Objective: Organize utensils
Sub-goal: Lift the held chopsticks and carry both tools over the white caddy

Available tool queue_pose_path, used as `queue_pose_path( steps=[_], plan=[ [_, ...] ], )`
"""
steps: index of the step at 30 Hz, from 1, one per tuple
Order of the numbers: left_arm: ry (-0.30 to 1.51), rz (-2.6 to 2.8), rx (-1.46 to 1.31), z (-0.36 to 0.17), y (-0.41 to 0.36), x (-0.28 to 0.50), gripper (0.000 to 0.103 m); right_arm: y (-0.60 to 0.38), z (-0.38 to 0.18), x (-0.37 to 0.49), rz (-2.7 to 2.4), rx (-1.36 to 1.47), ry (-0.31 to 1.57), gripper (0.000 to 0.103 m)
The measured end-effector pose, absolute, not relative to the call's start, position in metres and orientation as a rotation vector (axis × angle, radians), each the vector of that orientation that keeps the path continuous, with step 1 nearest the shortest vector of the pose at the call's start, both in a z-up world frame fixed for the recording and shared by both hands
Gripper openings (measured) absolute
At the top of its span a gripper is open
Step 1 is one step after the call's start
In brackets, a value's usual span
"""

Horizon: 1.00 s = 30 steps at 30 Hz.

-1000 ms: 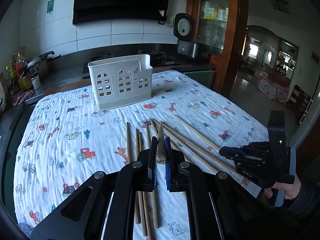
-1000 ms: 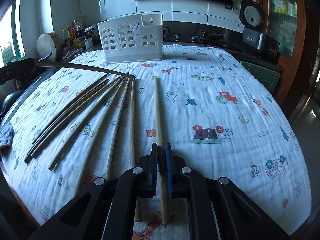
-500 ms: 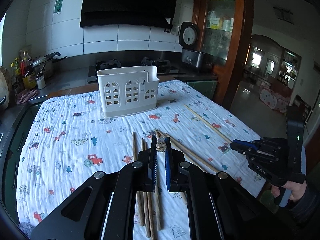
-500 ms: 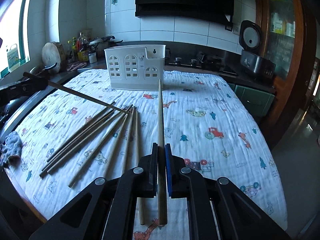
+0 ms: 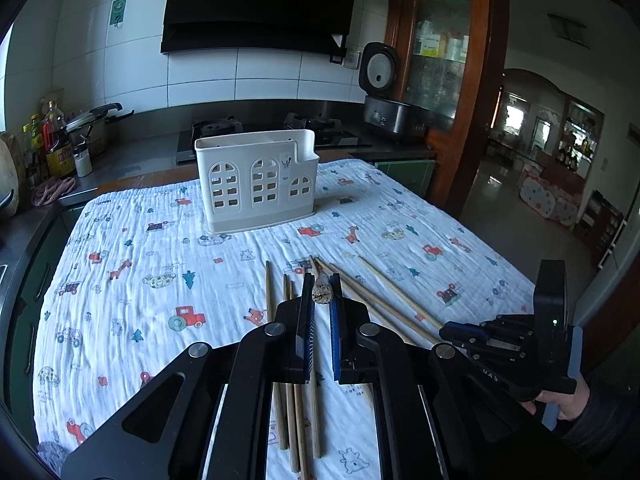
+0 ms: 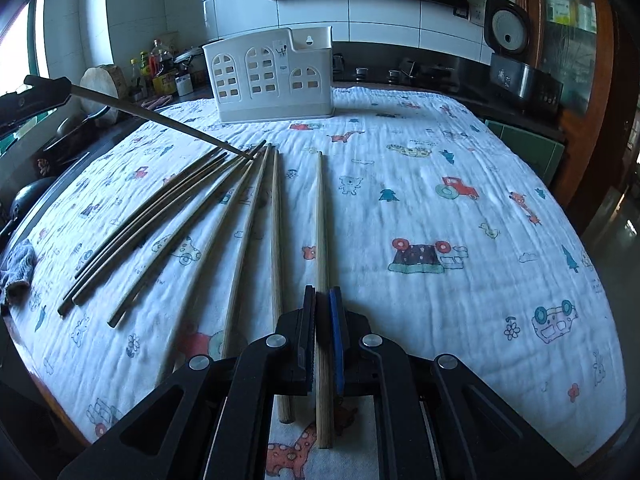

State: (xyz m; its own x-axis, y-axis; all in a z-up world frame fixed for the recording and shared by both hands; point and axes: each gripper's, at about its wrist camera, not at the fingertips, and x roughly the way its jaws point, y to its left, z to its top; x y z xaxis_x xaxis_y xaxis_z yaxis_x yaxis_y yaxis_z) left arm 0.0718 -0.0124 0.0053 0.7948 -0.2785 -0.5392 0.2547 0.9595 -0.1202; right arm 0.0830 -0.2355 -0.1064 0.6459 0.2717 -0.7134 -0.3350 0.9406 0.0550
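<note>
Lowered since earlier, right hand-held gripper [image 6: 322, 308] chopstick [image 6: 320, 216] meets printed tablecloth [image 6: 460, 208].

home kitchen | gas stove [image 5: 218, 126] | range hood [image 5: 264, 4] | rice cooker [image 5: 384, 96] | tiled wall [image 5: 200, 80]

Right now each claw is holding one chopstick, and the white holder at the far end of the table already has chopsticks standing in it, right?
Not quite. Each claw does hold one chopstick: the left claw and the right claw. But the white holder shows no chopsticks standing in it; the left wrist view shows nothing above its rim. The other chopsticks lie on the cloth.
</note>
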Motion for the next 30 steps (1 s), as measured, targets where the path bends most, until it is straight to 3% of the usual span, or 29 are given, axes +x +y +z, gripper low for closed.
queue_pose_path(
  steps=[15,30],
  plan=[
    [0.589,-0.283,-0.044,0.008,-0.014,0.074,0.006,-0.239,-0.100,0.071,0.332,-0.103,0.765,0.007],
    [0.546,-0.271,-0.070,0.048,-0.004,0.090,0.006,-0.230,0.025,0.096,0.390,-0.174,0.544,0.007]
  ],
)
